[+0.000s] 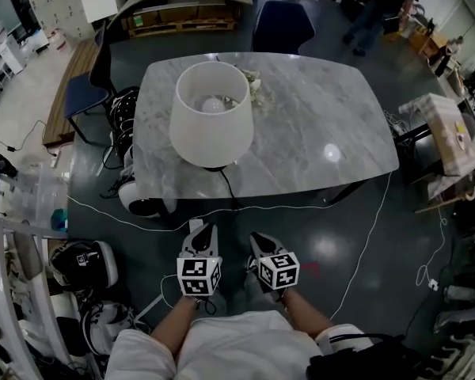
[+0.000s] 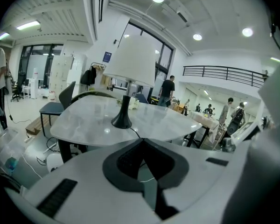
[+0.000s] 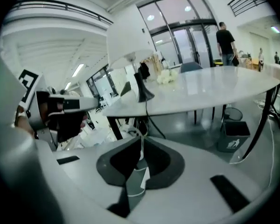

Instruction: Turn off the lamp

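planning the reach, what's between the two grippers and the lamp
Head view: dark floor crossed by a white cable, then the near edge of the table, where the cord of the lamp hangs down.

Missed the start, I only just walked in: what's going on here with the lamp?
A person stands in front of a marble table with a gripper in each hand. The left gripper and the right gripper are both held low, close to the body and short of the table, jaws together with nothing in them. The lamp with a white shade stands near the table's front edge, its black cord running off that edge. Neither gripper touches it. The bulb does not look lit, though that is hard to tell.
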Motion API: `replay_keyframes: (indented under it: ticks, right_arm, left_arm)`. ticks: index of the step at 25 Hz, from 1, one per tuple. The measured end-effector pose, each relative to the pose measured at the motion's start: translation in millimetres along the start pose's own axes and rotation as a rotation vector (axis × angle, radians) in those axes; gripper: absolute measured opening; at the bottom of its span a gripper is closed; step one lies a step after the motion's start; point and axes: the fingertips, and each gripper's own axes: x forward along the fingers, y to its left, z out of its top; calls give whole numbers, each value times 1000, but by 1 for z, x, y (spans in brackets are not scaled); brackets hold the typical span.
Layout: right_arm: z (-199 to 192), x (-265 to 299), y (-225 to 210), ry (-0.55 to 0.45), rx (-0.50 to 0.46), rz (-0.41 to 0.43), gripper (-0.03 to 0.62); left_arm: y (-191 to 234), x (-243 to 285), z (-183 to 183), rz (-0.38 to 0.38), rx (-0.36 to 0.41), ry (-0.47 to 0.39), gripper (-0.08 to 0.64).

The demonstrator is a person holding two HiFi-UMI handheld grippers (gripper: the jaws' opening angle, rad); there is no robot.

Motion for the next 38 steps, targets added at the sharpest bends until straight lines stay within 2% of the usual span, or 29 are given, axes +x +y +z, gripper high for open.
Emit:
replay_keyframes:
  ticks: [4, 7, 15, 22, 32, 38]
  right_arm:
    - [68, -22, 4, -158, 23, -28, 4]
    - [110, -37, 11, -241, -4, -43, 0]
    - [189, -55, 13, -351, -68, -24, 0]
    - [204, -54, 20, -382, -92, -19, 0]
    - [198, -45, 22, -337, -131, 26, -2]
    - [196, -44, 19, -326, -132, 28, -2]
  left_arm:
    - [8, -8, 34, 55, -25, -58, 8]
    - [14, -16, 60, 107, -34, -105, 8]
    - [-1, -29, 125, 162, 33, -232, 8]
    - [-6, -33, 134, 184, 18, -265, 8]
    - [-7, -31, 131, 236, 14, -260, 8]
    - [-13, -27, 127, 231, 13, -244, 8]
